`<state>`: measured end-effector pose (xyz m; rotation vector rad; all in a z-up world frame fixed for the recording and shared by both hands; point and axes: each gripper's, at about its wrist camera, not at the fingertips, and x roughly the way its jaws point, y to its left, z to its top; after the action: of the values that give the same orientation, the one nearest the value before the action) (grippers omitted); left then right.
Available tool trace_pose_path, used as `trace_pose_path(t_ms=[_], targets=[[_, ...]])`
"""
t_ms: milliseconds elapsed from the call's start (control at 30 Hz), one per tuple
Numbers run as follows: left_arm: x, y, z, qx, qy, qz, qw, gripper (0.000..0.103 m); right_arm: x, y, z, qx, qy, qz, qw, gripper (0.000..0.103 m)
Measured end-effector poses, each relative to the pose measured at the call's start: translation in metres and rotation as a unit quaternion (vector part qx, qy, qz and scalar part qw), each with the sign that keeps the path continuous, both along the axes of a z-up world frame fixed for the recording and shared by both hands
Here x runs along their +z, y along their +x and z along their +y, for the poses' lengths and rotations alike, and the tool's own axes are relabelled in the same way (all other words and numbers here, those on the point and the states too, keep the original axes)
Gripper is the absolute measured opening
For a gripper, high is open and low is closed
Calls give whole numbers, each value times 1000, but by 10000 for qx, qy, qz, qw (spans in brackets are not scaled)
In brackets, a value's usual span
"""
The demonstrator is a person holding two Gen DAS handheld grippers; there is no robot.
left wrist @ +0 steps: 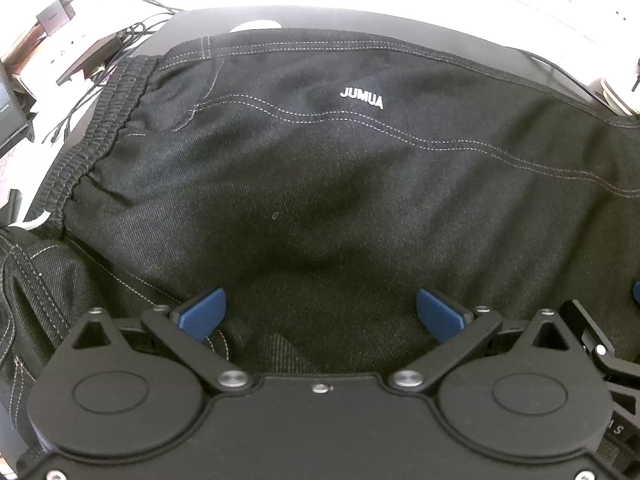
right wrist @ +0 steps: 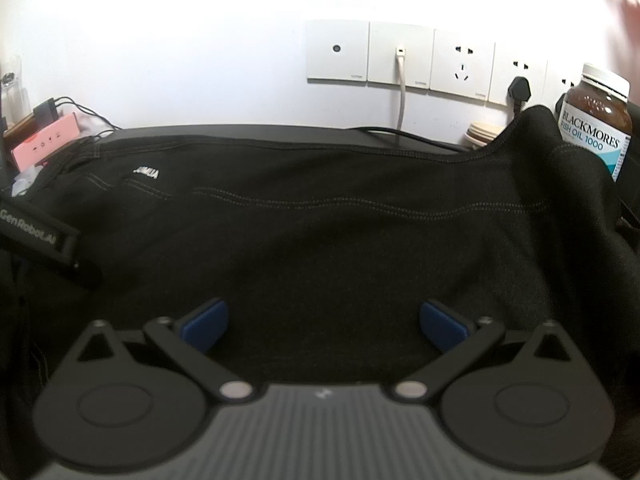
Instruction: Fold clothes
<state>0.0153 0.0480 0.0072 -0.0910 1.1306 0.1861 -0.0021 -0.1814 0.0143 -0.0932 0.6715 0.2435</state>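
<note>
Black denim trousers (left wrist: pixel 320 184) spread flat across dark bench (left wrist: pixel 440 40), both grippers poised above, nothing gripped.

Lay waistband-left, elastic gathered at that edge, white "JUMUA" lettering (left wrist: pixel 361 98) facing up; looked smoothed out as groundwork for a fold, with far right end still bunched up against fish oil bottle (right wrist: pixel 596 120). Left gripper (left wrist: pixel 320 314) hung low over near hem, jaws wide, blue pads (left wrist: pixel 204 312) clear of cloth and empty. Right gripper (right wrist: pixel 322 324) likewise held near edge, jaws wide, empty, probably placed for a paired pinch along near side. Counted: one pair of trousers, two grippers, four blue pads, one bottle, five wall plates (right wrist: pixel 400 54) in sight, two with something plugged in. Loose cables and small boxes (left wrist: pixel 56 12) crowded back left corner, off the cloth.
</note>
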Motion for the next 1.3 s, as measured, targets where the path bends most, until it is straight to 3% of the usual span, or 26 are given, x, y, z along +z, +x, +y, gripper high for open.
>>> trace_pose_path(t_ms=[1300], targets=[[-1, -2, 1, 5, 9, -70, 10000, 103, 1, -1, 1, -7, -1, 1, 10000, 102]])
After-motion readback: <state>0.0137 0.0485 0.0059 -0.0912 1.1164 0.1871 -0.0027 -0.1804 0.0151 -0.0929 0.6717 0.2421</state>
